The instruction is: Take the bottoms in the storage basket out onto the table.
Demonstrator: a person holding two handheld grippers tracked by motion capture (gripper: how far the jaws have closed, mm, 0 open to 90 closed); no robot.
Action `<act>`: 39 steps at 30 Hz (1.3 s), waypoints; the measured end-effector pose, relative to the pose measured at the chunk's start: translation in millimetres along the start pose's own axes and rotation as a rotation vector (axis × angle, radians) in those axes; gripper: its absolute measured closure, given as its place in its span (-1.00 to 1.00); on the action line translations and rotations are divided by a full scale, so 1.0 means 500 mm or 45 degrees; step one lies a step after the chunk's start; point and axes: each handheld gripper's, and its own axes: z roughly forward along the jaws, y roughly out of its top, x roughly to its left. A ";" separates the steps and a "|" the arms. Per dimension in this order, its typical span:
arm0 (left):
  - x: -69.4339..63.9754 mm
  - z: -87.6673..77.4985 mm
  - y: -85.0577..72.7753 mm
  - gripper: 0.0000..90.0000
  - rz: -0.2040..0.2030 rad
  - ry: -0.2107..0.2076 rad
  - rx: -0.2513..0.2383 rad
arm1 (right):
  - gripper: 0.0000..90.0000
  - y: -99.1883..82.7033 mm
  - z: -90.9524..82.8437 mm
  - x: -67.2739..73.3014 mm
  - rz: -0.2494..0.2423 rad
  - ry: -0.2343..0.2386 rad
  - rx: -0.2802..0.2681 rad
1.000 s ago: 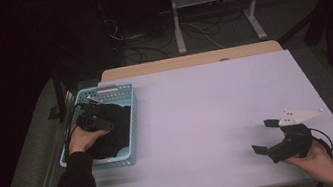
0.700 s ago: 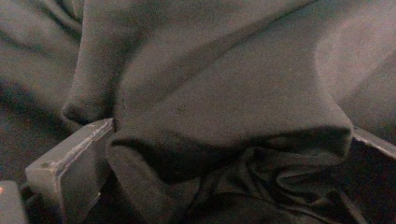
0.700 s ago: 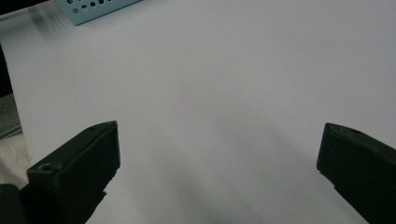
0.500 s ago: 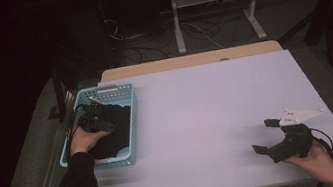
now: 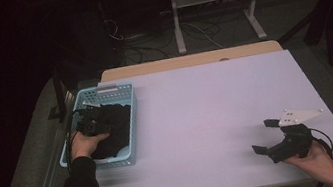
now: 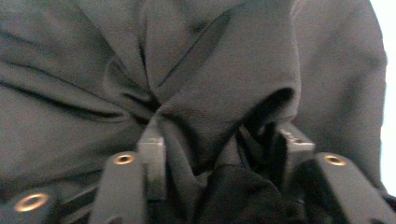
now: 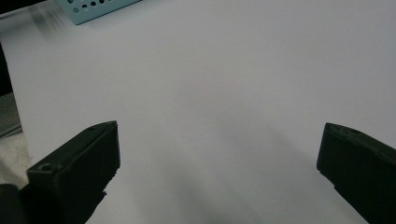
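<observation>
In the high view, the dark cloth (image 5: 112, 130) lies bunched in the light blue basket (image 5: 131, 124) at the left edge of the white counter (image 5: 209, 117), toward the left middle of the frame. The left claw (image 5: 92, 125) is down in the basket on top of the cloth. Its jaws have just been closing, and in the left gripper view a fold of the cloth (image 6: 205, 102) is gathered between them, pinched at the bottom centre of the frame with fabric pressed against both pads.

The cloth looks soft, limp and light: a matt, finely woven dark grey fabric that falls in rounded creases and deep folds. It will likely drape and trail when lifted, so only the pinched ridge comes up first and the rest hangs below; a thick fold, like the one now caught, seems the safest place to hold, since a single thin layer could slip free. It is not fragile, and the weave looks dull rather than slick.

The basket is stiff plastic with rows of small holes in its walls, rectangular with rounded corners; a loose hem might snag on its rim.

The right claw (image 5: 273, 140) rests at the lower right of the high view, jaws spread wide with nothing between them, above the smooth bare counter (image 7: 224, 93).
</observation>
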 end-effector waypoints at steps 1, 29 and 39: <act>-0.002 0.000 0.001 0.31 -0.001 -0.005 0.004 | -1.00 0.000 0.000 0.000 0.000 0.000 0.000; 0.003 -0.096 0.030 0.74 -0.200 -0.214 -0.024 | -1.00 0.000 0.000 -0.003 0.006 -0.005 -0.006; -0.005 -0.170 0.062 0.74 -0.198 -0.207 -0.054 | -1.00 0.000 -0.002 -0.004 0.011 -0.007 -0.012</act>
